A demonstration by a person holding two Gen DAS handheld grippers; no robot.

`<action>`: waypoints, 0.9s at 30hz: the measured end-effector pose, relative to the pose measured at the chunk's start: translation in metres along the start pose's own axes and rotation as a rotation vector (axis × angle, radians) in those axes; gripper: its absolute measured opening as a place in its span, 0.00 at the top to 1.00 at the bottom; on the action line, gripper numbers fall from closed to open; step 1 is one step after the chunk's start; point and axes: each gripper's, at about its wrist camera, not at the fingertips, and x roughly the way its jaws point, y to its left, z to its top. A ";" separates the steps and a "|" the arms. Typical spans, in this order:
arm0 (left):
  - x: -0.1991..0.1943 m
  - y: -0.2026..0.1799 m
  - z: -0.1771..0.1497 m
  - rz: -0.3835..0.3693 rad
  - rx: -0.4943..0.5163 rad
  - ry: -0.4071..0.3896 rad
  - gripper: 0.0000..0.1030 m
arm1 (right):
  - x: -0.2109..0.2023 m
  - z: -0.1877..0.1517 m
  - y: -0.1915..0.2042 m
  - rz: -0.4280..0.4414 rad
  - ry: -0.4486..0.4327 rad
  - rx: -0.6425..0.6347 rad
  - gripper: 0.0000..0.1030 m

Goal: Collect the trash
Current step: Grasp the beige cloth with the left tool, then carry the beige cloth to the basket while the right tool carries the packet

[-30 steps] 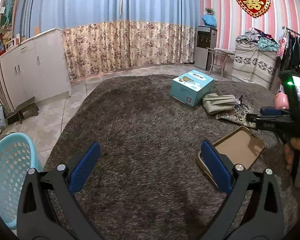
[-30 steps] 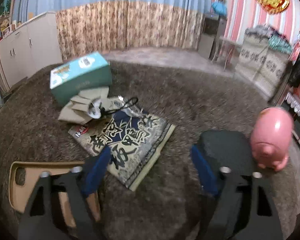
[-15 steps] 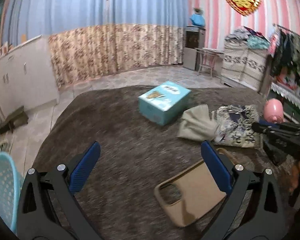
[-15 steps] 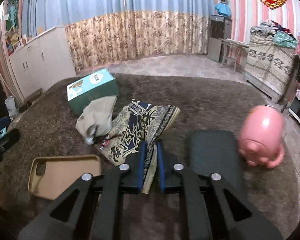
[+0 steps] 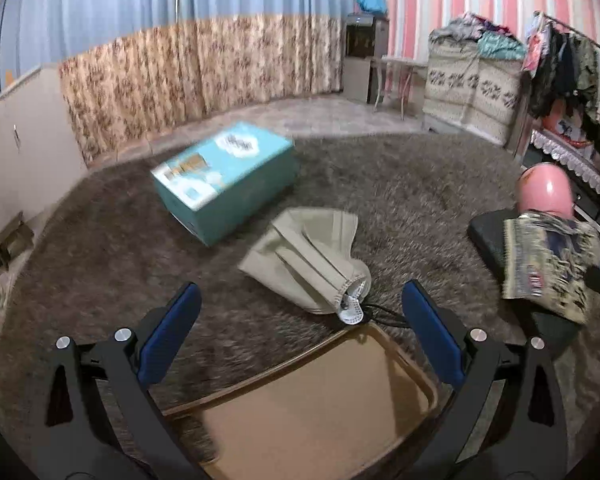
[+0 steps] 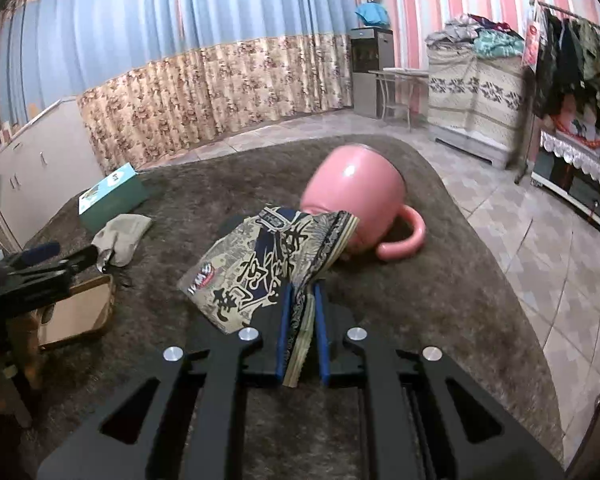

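My right gripper is shut on a patterned snack wrapper with dark characters and holds it lifted off the brown rug; the wrapper also shows at the right of the left wrist view. My left gripper is open and empty, low over a tan phone case lying between its fingers. A crumpled beige mask with a black cord lies just beyond the case. A teal box sits farther back on the rug.
A pink piggy bank lies on the rug right behind the wrapper, beside a black pad. White cabinets stand at the left, floral curtains behind, a clothes rack at the right. Tiled floor borders the rug.
My right gripper closed on the wrapper and lifted it off the rug. My left gripper moved forward and right over the phone case, staying open; the blue basket dropped out of view.
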 end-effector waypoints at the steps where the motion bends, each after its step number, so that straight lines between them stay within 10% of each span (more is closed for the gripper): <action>1: 0.005 -0.002 0.001 -0.008 -0.001 0.017 0.13 | 0.001 -0.001 0.000 0.001 0.000 0.003 0.88; 6: 0.028 -0.001 0.004 -0.084 -0.021 0.110 0.58 | 0.003 -0.006 0.003 0.005 -0.001 0.007 0.88; 10: 0.024 0.006 0.003 -0.143 -0.050 0.092 0.75 | 0.002 -0.007 0.009 0.020 -0.004 0.007 0.88; 27: -0.107 0.095 -0.015 -0.033 -0.042 -0.063 0.78 | -0.050 0.019 0.095 0.125 -0.106 -0.070 0.89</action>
